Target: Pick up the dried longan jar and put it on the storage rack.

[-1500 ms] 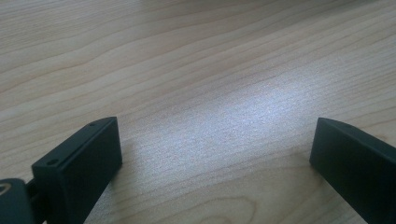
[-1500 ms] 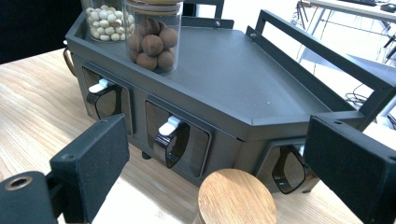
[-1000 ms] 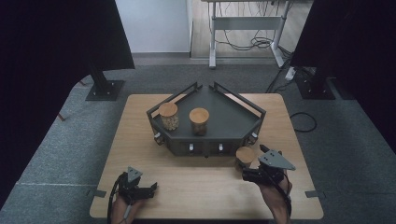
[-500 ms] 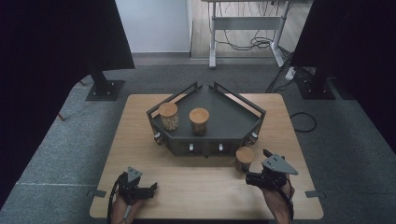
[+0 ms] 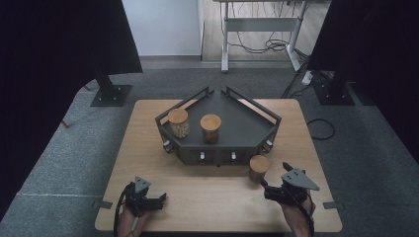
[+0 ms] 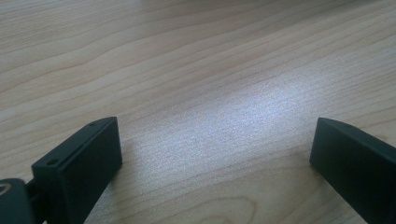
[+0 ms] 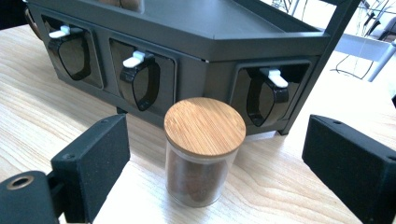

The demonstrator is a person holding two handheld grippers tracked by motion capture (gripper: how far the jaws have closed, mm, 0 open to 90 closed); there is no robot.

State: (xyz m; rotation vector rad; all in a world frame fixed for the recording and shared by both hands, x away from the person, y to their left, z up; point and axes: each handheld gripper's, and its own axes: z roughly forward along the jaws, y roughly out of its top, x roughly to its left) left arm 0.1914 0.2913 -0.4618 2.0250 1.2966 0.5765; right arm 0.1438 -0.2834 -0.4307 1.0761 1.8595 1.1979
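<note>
A dark grey corner rack [image 5: 247, 129] stands mid-table, with two bamboo-lidded glass jars on its top: one with pale contents [image 5: 178, 123] and one brown [image 5: 210, 128]. A third jar [image 5: 258, 168] with dark contents stands on the table by the rack's front right. My right gripper [image 5: 275, 176] points at it from just behind. In the right gripper view that jar [image 7: 204, 126] is upright between the wide-apart jaws of the right gripper [image 7: 217, 140], with a gap on each side. My left gripper [image 5: 160, 200] rests near the front left edge; the left gripper [image 6: 215, 144] is open over bare wood.
The rack's front has three dark windows with white levers [image 7: 135, 59]. The wooden table [image 5: 143, 148] sits on grey carpet. Black stands [image 5: 109, 91] and dark curtains flank it, and a cable [image 5: 321, 129] lies to the right.
My right gripper has sunk and drawn back slightly toward the near edge, staying aimed at the jar on the table. The left gripper and all jars have stayed put.
</note>
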